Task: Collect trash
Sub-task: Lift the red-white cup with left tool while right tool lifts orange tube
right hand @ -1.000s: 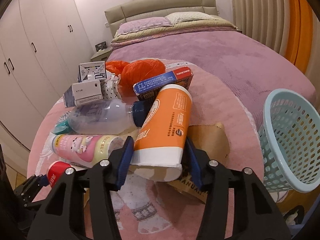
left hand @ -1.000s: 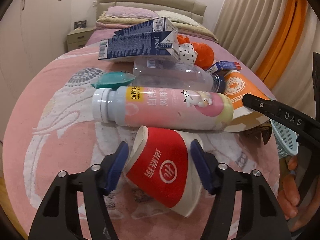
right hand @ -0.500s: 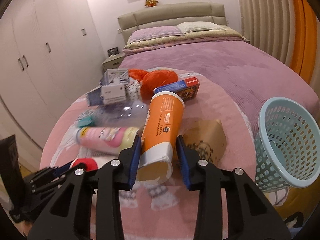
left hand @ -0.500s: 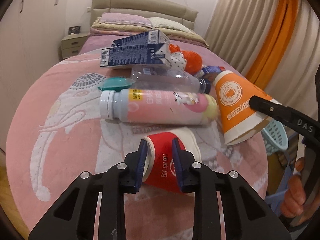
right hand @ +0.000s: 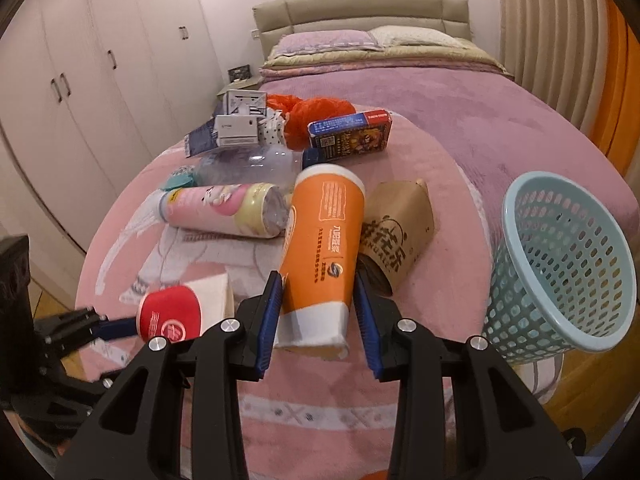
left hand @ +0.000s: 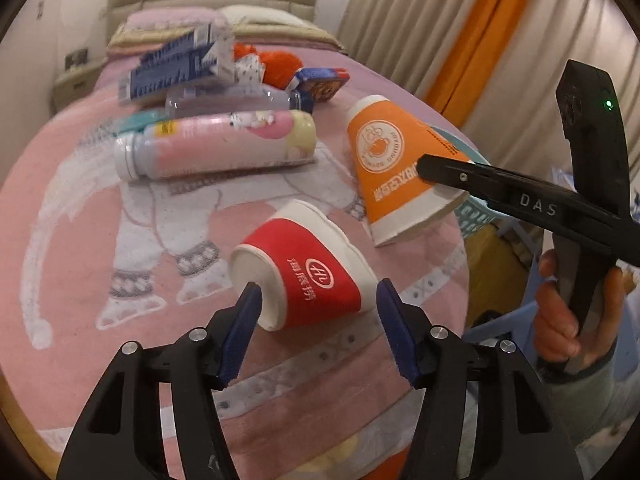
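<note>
Pink elephant-print cloth [left hand: 80, 240] covers the round table at the foot of a purple bed, and from the left wrist view the litter lies in a heap toward the far side: a pink bottle [left hand: 216, 146] on its side, a clear bottle and blue cartons behind it. Nearest is the red paper cup [left hand: 304, 272], tipped over with its long axis running from near-left to far-right, base toward the camera. The left gripper [left hand: 318, 308] brackets it with jaws spread wide, the left pad at the cup's base rim and the right pad just off its wall, so I judge it is not pinched. Off to the right, the orange cup [left hand: 394, 168] is carried by the other tool, held in a hand [left hand: 568, 312]. From the right wrist view, the right gripper [right hand: 318, 316] is clamped on that orange cup [right hand: 324, 248], whose long axis points away along the fingers, open mouth nearest the camera. The blue mesh basket [right hand: 560, 264] sits to the right at the table's edge, tilted, its mouth facing up and left; the right hand is plainly the nearer one to it, and its load likely needs swinging rightward. A brown paper bag [right hand: 396, 232] lies between cup and basket.
</note>
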### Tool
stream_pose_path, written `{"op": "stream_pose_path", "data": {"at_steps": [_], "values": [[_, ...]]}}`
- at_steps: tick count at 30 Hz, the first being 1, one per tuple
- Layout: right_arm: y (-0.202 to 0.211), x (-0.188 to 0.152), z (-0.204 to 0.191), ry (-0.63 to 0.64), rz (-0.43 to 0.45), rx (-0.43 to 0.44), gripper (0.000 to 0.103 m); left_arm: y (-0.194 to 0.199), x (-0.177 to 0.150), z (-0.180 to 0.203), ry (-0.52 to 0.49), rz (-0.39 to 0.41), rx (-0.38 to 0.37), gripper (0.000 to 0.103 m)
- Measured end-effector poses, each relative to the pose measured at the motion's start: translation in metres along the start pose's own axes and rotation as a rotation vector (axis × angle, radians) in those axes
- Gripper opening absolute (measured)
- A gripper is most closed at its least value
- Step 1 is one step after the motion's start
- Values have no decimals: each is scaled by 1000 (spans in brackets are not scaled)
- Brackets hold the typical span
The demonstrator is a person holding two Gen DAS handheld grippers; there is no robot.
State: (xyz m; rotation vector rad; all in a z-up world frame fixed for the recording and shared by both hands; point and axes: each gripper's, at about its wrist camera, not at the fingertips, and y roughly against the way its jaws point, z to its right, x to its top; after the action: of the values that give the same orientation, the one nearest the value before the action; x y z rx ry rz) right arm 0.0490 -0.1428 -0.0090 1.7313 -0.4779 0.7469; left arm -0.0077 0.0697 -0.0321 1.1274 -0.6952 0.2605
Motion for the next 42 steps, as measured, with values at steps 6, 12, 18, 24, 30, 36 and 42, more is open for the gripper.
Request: {"op": "stream_pose_path", "data": {"at_steps": [6, 12, 18, 24, 30, 36, 42], "values": [[15, -9, -2, 70, 8, -17, 34, -8, 12, -11, -51, 33, 90, 87], [23, -8, -9, 128, 31, -65, 35, -42, 15, -23, 24, -49, 24, 85], [9, -10, -3, 84, 22, -25, 38, -46, 15, -5, 1, -34, 47, 74], [-8, -12, 9, 9, -2, 32, 44, -35, 13, 6, 8, 21, 73, 58], [-21, -11, 11, -25, -16, 73, 45, -25, 14, 16, 5, 45, 45, 51], [-27, -15, 8, -30, -30, 82, 36, -13, 12, 29, -19, 88, 51, 50], [-2, -9, 11, -21, 51, 65, 32, 2, 30, 28, -8, 152, 56, 50]]}}
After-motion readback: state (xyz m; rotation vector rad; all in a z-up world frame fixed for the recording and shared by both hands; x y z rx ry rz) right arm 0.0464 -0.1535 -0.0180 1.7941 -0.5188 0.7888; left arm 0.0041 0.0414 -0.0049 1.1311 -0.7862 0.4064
